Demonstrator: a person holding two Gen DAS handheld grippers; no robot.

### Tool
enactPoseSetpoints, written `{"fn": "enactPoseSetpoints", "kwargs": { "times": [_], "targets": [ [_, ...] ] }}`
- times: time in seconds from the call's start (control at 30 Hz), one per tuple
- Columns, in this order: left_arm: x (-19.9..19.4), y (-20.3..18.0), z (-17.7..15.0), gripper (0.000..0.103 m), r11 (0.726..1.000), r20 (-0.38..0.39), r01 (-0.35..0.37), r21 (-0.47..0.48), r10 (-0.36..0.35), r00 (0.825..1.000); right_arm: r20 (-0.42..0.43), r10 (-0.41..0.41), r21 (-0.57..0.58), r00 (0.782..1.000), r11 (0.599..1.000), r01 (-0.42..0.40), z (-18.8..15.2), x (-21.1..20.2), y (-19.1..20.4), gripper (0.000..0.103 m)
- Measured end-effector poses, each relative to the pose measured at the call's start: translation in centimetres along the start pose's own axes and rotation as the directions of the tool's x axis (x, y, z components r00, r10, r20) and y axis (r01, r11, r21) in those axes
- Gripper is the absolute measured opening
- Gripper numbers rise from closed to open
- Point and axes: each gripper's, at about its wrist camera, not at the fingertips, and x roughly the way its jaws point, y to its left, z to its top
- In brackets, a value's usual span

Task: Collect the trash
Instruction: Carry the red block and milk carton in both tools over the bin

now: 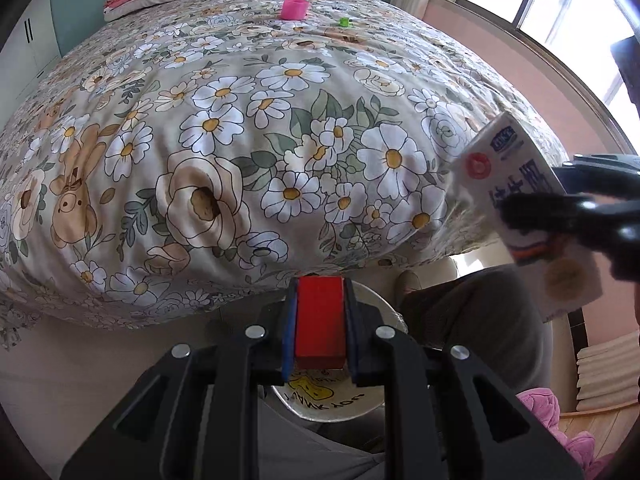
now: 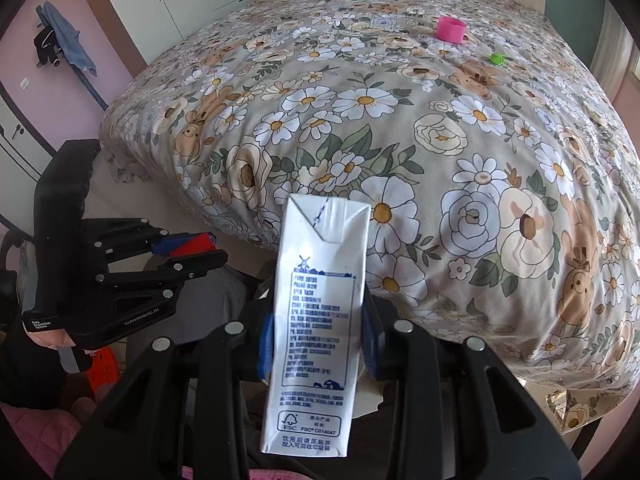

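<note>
Carry-to-bin step: left claw (image 1: 319, 320) clamps a red rectangular block (image 1: 320, 316) over a white bin-like container at 6 o'clock (image 1: 384, 396); right claw (image 2: 318, 336) grips a white printed milk carton (image 2: 316, 320); both await release.

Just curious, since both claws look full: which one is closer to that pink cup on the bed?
Neither clearly. The left gripper with its red block and the right gripper with its milk carton both sit off the bed's near edge, far from the pink cup.

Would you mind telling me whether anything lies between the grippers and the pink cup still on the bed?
Nothing visible does. Only open floral bedspread stretches up to the pink cup. But the left gripper is shut on a red block and the right gripper on a milk carton.
</note>
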Motion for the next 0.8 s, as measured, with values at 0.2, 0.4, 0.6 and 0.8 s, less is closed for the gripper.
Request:
{"fn": "enactPoseSetpoints", "kwargs": {
  "times": [0.2, 0.4, 0.6, 0.8],
  "targets": [
    [3.6, 0.2, -1.4, 0.022, 0.999, -0.079, 0.021, -0.030, -0.023, 0.997, -0.072, 0.021, 0.028, 0.997, 0.999, -0.019, -2.0, 4.0, -0.1, 0.036],
    [6.8, 0.6, -3.0, 0.022, 0.998, -0.145, 0.028, -0.054, -0.036, 0.989, -0.143, 0.037, 0.050, 0.989, 0.998, -0.030, -3.8, 7.8, 0.0, 0.036],
    [9.6, 0.8, -4.3, 0.022, 0.997, -0.202, 0.030, -0.076, -0.045, 0.978, -0.203, 0.048, 0.066, 0.978, 0.997, -0.035, -5.5, 11.6, 0.4, 0.036],
    [12.3, 1.0, -5.7, 0.022, 0.995, -0.254, 0.025, -0.095, -0.048, 0.966, -0.267, 0.065, 0.101, 0.961, 0.994, -0.039, -7.5, 15.5, 0.7, 0.036]
  ]
}}
